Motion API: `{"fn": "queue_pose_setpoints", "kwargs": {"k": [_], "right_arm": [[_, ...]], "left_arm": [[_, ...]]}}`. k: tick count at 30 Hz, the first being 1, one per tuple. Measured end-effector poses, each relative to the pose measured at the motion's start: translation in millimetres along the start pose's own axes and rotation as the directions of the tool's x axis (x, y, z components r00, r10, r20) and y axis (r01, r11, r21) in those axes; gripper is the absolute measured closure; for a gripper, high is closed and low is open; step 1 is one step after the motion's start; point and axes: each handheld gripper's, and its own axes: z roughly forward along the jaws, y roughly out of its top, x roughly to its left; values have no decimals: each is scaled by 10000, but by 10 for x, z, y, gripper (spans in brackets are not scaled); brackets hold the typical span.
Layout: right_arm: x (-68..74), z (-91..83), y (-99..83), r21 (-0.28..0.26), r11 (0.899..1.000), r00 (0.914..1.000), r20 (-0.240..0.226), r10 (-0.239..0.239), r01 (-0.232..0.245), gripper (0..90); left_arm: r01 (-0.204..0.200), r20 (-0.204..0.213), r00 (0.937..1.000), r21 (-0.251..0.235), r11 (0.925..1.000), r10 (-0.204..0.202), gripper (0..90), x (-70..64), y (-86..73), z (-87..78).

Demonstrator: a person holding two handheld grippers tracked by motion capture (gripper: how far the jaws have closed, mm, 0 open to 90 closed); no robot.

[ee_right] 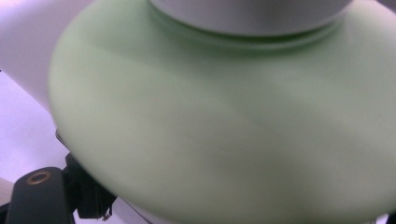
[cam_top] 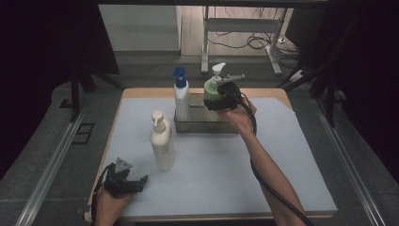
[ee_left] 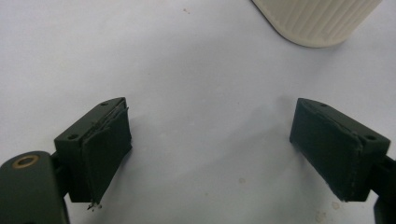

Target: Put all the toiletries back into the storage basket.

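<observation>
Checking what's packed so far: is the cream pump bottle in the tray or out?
Out. The cream pump bottle stands upright on the white mat, in front of the tray.

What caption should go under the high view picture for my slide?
The right hand-held gripper grips a green pump bottle at a clear bin, beside blue-capped and cream bottles.

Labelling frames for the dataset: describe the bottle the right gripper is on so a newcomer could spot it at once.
Start at the dark tray at the far middle of the pale mat. Two pump bottles stand in it; take the one on the right, where the right gripper meets it. That green bottle has a squat rounded body and a white pump, unlike the tall white bottle with the blue pump beside it.
</observation>
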Motion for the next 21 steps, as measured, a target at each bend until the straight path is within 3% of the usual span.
{"fn": "queue_pose_setpoints", "kwargs": {"k": [21], "right_arm": [[-43,181,-230,415,9988,9995,-160,255,-248,121]], "left_arm": [[2,-3,10000,-6,10000,-2,121,-1,0,1]]}}
